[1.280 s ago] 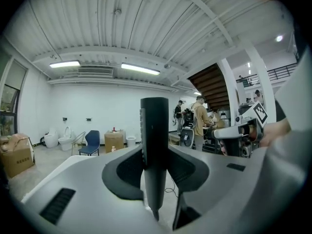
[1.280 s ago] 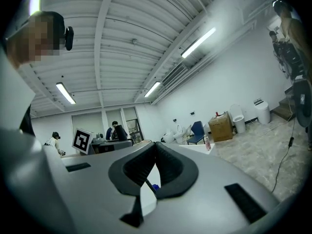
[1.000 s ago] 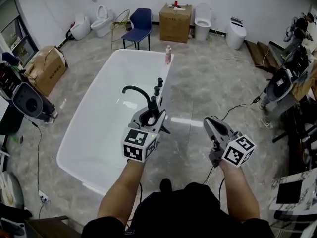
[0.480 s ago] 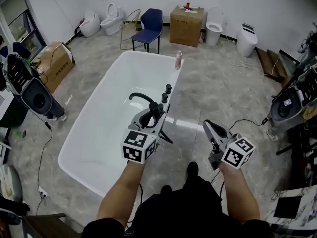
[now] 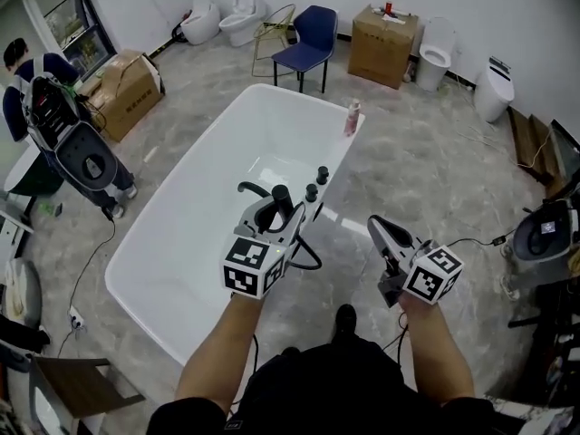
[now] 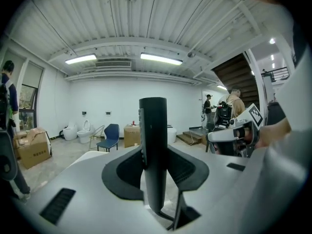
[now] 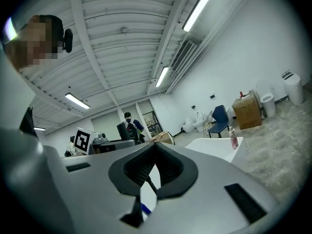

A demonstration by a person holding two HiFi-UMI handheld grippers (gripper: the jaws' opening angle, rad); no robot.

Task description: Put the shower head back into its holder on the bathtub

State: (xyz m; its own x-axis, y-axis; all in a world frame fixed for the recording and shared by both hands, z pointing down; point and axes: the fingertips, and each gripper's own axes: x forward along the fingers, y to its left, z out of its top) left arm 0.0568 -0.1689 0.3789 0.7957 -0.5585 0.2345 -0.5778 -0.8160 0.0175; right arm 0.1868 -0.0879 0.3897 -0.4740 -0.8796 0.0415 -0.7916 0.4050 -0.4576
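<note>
The black shower head (image 5: pixel 280 198) stands upright between the jaws of my left gripper (image 5: pixel 272 214), which is shut on its handle (image 6: pixel 153 150). Its black hose (image 5: pixel 306 259) loops down to the right. The white bathtub (image 5: pixel 190 243) lies just ahead and to the left of that gripper. On the tub's right rim are a curved black spout (image 5: pixel 252 188) and two black knobs (image 5: pixel 312 191). I cannot make out the holder. My right gripper (image 5: pixel 373 224) hovers over the floor to the right of the tub, shut and empty (image 7: pixel 155 147).
A pink bottle (image 5: pixel 350 118) stands on the tub's far corner. Beyond it are a blue chair (image 5: pixel 308 42), a cardboard box (image 5: pixel 384 34) and several toilets. A person (image 5: pixel 25 80) and a wheeled machine (image 5: pixel 89 166) are at the left. Cables cross the floor at the right.
The view has advanced along the tub: the spout and knobs now sit right beside my left gripper. Both grippers went forward with it. The shower head stays gripped.
</note>
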